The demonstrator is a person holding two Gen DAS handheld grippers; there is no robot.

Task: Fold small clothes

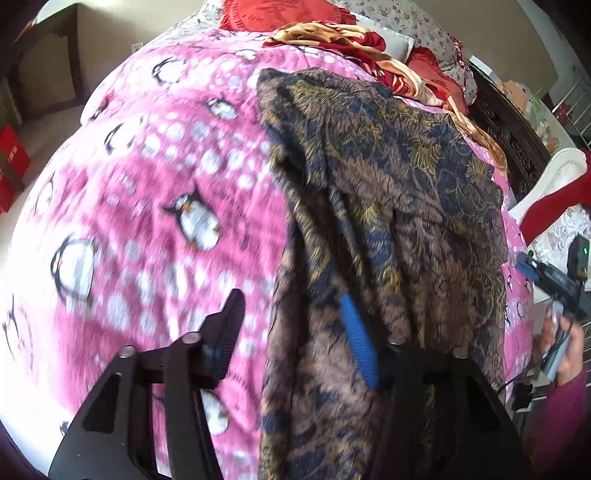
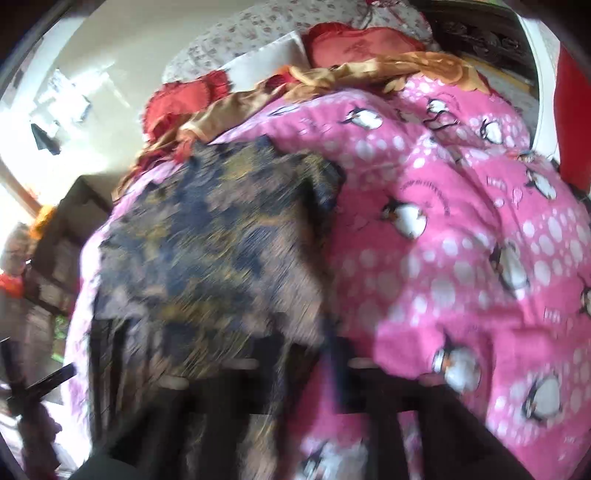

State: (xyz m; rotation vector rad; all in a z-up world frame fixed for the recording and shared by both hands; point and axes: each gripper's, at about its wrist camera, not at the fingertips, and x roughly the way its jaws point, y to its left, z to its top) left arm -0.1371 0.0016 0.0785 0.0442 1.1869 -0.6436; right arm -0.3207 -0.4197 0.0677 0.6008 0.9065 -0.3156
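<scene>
A: Left wrist view. The brown-and-navy patterned garment lies spread on the pink penguin blanket, running from near the camera up toward the head of the bed.

B: Left gripper?

A: Jaws apart. Left finger sits over bare blanket; the right one with the blue pad lies against the cloth, partly draped by a fold. The pads are not pressing together on anything I can make out.

B: And the right-hand side of that view?

A: The right gripper, blue and black, sits at the garment's far edge with the person's hand and a magenta sleeve behind it. Its jaws are too small and edge-on to read there.

B: Right wrist view?

A: Badly blurred. Garment fills the left half, blanket the right. The dark fingers at the bottom are smeared; the garment's edge hangs across them (whether pinched or merely draped, cannot tell).

B: So right gripper state?

A: Cannot tell from this blur.

B: Surroundings?

A: Red cushions and a red-and-gold cloth bunched beyond the garment, with floral bedding behind. A carved dark headboard on the right.
</scene>
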